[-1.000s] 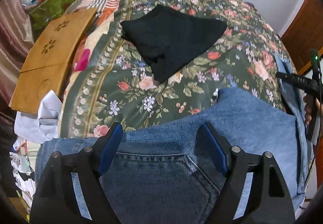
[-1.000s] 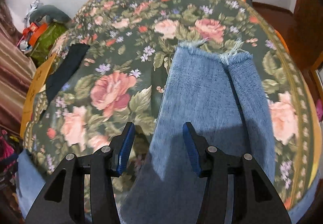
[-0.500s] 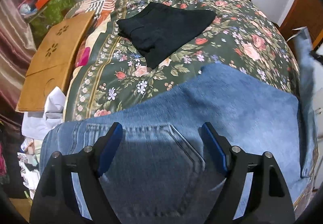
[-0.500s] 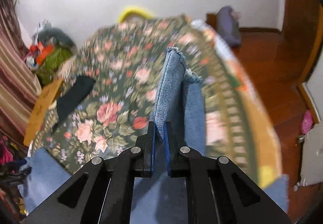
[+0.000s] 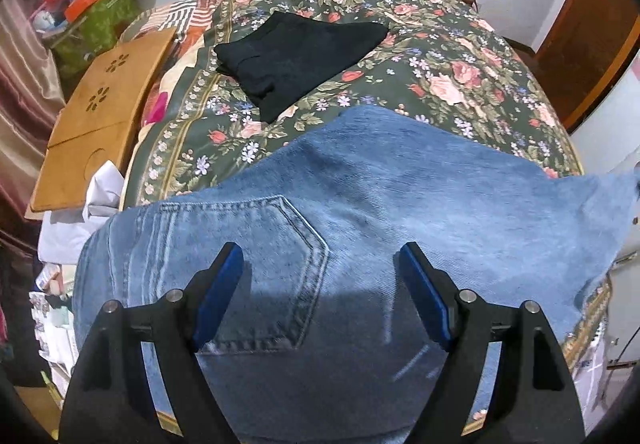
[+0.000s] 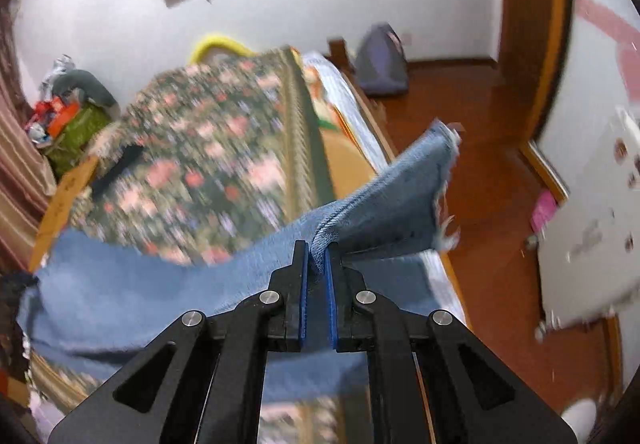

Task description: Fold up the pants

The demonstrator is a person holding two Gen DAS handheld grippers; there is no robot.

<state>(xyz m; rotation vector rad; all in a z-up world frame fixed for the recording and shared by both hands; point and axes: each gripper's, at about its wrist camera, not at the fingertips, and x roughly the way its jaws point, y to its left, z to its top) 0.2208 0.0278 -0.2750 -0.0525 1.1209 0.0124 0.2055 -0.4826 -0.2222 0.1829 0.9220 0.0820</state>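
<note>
Jeans [image 5: 400,204], which a second ago lay flat along the near edge of the bed [image 5: 440,56], now have their frayed leg end lifted clear of the bedspread, pinched in the right hand-held gripper [image 6: 319,264], whose jaws have just clamped shut on the denim. The seat and back pocket lie on the bed beneath the left hand-held gripper [image 5: 320,284], which hangs wide open holding nothing. The fold looks begun: the leg end can likely be carried over toward the waist.

The floral bedspread [image 6: 224,148] is motion-blurred, and the jeans [image 5: 400,204] run off the frame's bottom edge.
</note>
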